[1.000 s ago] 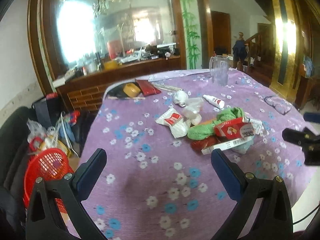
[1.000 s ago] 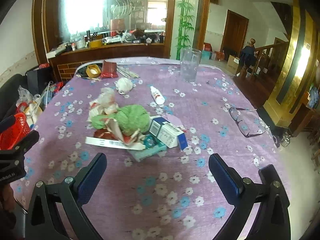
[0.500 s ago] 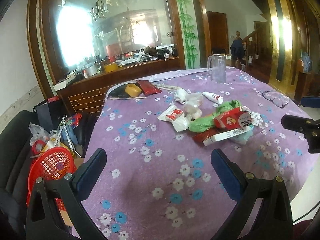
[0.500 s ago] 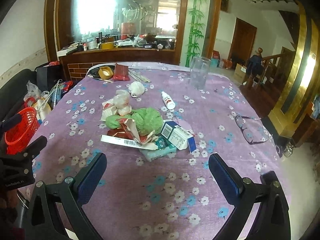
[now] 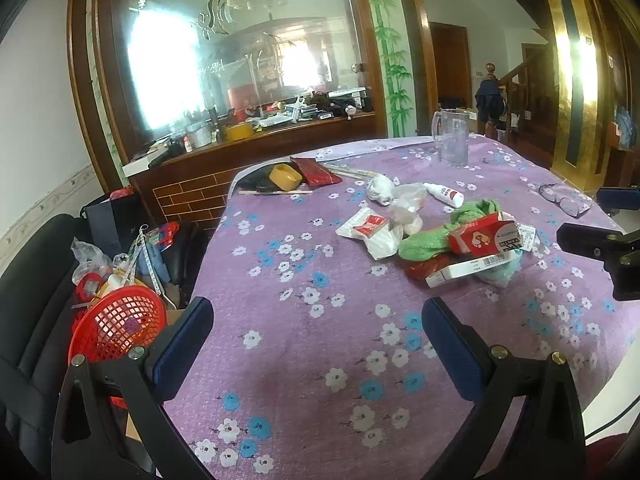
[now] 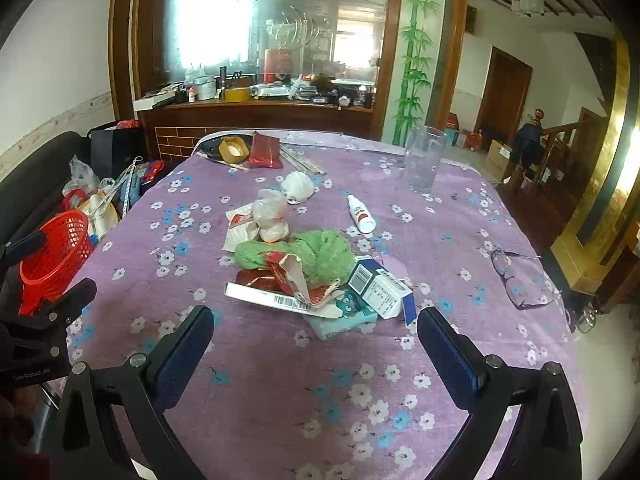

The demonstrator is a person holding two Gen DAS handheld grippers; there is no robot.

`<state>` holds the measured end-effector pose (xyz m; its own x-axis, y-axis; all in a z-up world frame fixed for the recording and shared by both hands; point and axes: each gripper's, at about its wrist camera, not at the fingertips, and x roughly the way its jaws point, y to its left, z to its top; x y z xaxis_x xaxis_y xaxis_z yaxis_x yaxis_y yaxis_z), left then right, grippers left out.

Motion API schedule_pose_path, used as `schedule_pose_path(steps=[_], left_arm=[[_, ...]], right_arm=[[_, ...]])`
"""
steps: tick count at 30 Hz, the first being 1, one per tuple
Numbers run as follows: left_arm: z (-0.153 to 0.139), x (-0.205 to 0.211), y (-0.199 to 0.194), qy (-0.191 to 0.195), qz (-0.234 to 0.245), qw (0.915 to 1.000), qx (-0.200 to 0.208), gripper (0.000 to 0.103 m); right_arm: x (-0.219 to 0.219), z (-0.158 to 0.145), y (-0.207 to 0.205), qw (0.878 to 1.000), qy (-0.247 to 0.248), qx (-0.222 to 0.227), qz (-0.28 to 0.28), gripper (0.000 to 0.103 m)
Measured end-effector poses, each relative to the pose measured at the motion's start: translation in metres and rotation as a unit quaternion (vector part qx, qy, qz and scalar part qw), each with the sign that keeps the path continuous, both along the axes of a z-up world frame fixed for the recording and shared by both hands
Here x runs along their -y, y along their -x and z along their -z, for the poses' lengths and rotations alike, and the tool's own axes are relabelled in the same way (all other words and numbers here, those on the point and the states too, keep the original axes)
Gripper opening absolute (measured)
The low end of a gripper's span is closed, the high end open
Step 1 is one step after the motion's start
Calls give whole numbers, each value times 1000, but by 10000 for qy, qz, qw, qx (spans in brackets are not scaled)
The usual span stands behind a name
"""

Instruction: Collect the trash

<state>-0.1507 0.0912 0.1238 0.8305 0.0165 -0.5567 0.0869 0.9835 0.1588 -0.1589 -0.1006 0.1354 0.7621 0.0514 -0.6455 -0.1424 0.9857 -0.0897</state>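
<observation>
A pile of trash lies mid-table on the purple flowered cloth (image 6: 280, 380): a green net (image 6: 320, 252), torn red wrappers (image 6: 288, 272), a white and blue carton (image 6: 380, 288), a teal packet (image 6: 344, 320), white crumpled wrappers (image 6: 248, 228). In the left wrist view the pile (image 5: 460, 244) lies ahead to the right. My left gripper (image 5: 316, 344) is open and empty near the table's front left. My right gripper (image 6: 314, 344) is open and empty, just short of the pile. A red mesh basket (image 5: 116, 324) stands left of the table, also in the right wrist view (image 6: 56, 252).
A clear jug (image 6: 424, 160), a small white bottle (image 6: 360, 216), a white paper ball (image 6: 298, 186), a tape roll (image 6: 232, 150) and a red pouch (image 6: 264, 150) sit farther back. Glasses (image 6: 516, 280) lie at the right edge. A black chair (image 5: 28, 300) with clutter stands left.
Both grippers have drawn back and risen, so the pile and table look farther away. Both stay open and empty.
</observation>
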Motion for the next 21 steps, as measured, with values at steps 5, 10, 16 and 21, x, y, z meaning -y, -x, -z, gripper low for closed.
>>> schedule_pose_path(steps=[5, 10, 16, 21], left_arm=[[1, 2, 0, -19, -4, 10000, -24, 103], [2, 4, -2, -20, 3, 10000, -49, 103], [2, 5, -2, -23, 3, 10000, -50, 103], [2, 6, -4, -15, 34, 10000, -61, 103]], right_arm=[[0, 3, -5, 9999, -10, -92, -51, 103], [3, 6, -10, 9999, -59, -155, -38, 103], [4, 6, -12, 9998, -63, -172, -40, 103], [3, 6, -12, 9998, -61, -177, -35, 103]])
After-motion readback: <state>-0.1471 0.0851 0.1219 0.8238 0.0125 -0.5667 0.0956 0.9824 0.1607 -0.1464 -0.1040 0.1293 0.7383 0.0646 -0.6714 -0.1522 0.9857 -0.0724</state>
